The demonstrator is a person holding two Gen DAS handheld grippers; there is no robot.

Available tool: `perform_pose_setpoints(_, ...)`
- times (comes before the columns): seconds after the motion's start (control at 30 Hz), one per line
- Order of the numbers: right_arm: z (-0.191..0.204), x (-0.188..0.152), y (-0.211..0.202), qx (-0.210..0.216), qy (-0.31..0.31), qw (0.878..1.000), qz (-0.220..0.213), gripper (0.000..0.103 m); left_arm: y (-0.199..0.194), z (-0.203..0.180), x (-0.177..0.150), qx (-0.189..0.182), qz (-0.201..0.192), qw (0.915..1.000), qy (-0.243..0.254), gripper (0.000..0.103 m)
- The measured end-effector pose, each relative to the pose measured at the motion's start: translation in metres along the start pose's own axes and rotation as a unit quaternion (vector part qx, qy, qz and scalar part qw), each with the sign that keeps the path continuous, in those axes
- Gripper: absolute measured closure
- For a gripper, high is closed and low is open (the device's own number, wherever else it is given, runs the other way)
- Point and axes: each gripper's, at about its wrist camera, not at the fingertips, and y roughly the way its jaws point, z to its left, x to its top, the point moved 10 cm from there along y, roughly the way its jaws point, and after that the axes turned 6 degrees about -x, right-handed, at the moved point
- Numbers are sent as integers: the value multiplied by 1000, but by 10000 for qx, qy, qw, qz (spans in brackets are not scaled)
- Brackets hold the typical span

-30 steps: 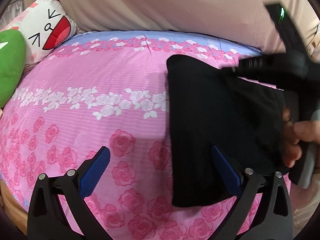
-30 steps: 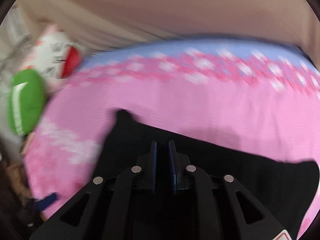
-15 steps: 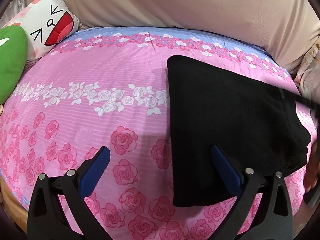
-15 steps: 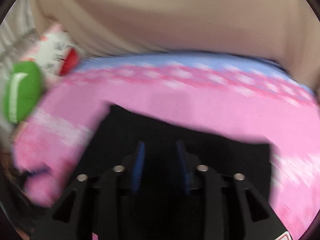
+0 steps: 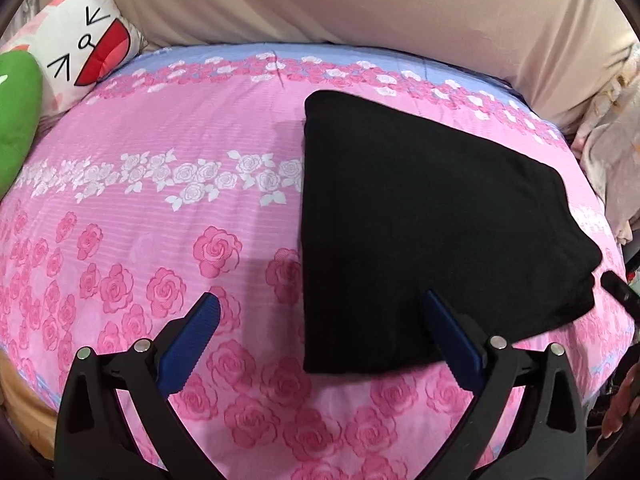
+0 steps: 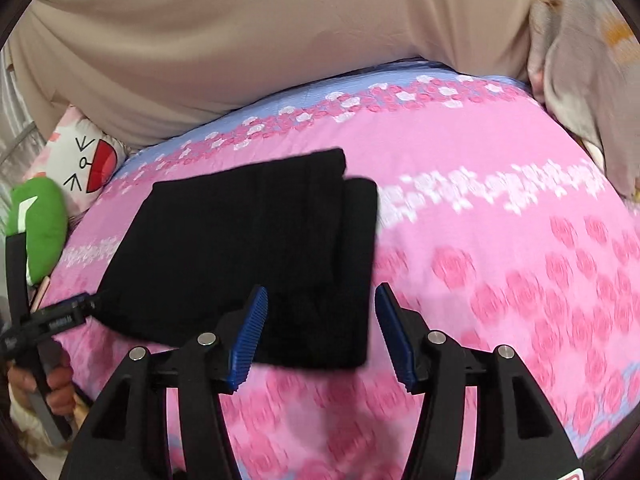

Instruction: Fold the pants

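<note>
The black pants (image 5: pixel 420 224) lie folded into a flat block on the pink rose-print bed sheet (image 5: pixel 160 200). In the right wrist view the pants (image 6: pixel 260 256) show stacked layers along their right edge. My left gripper (image 5: pixel 320 312) is open and empty, held above the pants' near left corner. My right gripper (image 6: pixel 320 312) is open and empty, just above the pants' near edge. The left gripper's body and the hand holding it show in the right wrist view (image 6: pixel 48 320).
A cartoon-face pillow (image 5: pixel 80 52) and a green plush (image 5: pixel 16 120) sit at the bed's far left. A beige fabric backrest (image 5: pixel 360 12) runs along the far side. Pale bedding (image 6: pixel 580 80) is bunched at the far right.
My right gripper has opened, let go of the pants and pulled back from them. The pants now lie flat on the sheet. The left gripper has stayed open in place.
</note>
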Motion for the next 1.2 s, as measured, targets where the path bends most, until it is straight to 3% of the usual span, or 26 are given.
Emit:
perform_pose_setpoints(0.1,2,-15,-8,175,-60,9998,20,48,-12,-30,0,-283,-96,9986,428,5)
perform_pose_setpoints(0.27,18,5,1,814,73,9967,4,49,-5,-110,-2,-802,-89,9864,1430,5)
perform_pose_setpoints(0.33,22,13,14,836,25,9965,52,60,4,-136,-4,-962,-52,9811,1678,5)
perform_pose_setpoints(0.37,23,16,23,752,-61,9971,134,77,10,-148,-5,-1013,-10,9784,1802,5)
perform_pose_setpoints(0.4,24,19,27,763,-101,9969,188,79,15,-156,-5,-982,25,9772,1881,5)
perform_pose_setpoints(0.53,37,40,19,1419,-25,9898,151,80,31,-185,-3,-1018,49,9705,2187,5)
perform_pose_setpoints(0.63,50,59,7,2032,67,9790,153,80,34,-205,10,-1416,-21,9657,2176,6)
perform_pose_setpoints(0.7,61,70,1,2382,57,9711,150,79,43,-214,23,-1675,2,9639,2068,30)
perform_pose_setpoints(0.77,65,78,0,2384,4,9711,105,77,59,-205,32,-1511,220,9700,1892,92)
perform_pose_setpoints(0.83,57,81,-1,2172,3,9761,-1,75,70,-194,43,-1831,460,9717,1417,95)
perform_pose_setpoints(0.87,47,81,-3,1982,49,9801,-66,69,68,-186,50,-1961,506,9721,1184,96)
perform_pose_setpoints(1.03,29,54,3,1342,-356,9903,37,65,21,-150,92,-2307,-23,9709,648,97)
perform_pose_setpoints(1.2,49,47,42,1098,-769,9904,329,46,-2,-135,115,-2318,-345,9707,526,97)
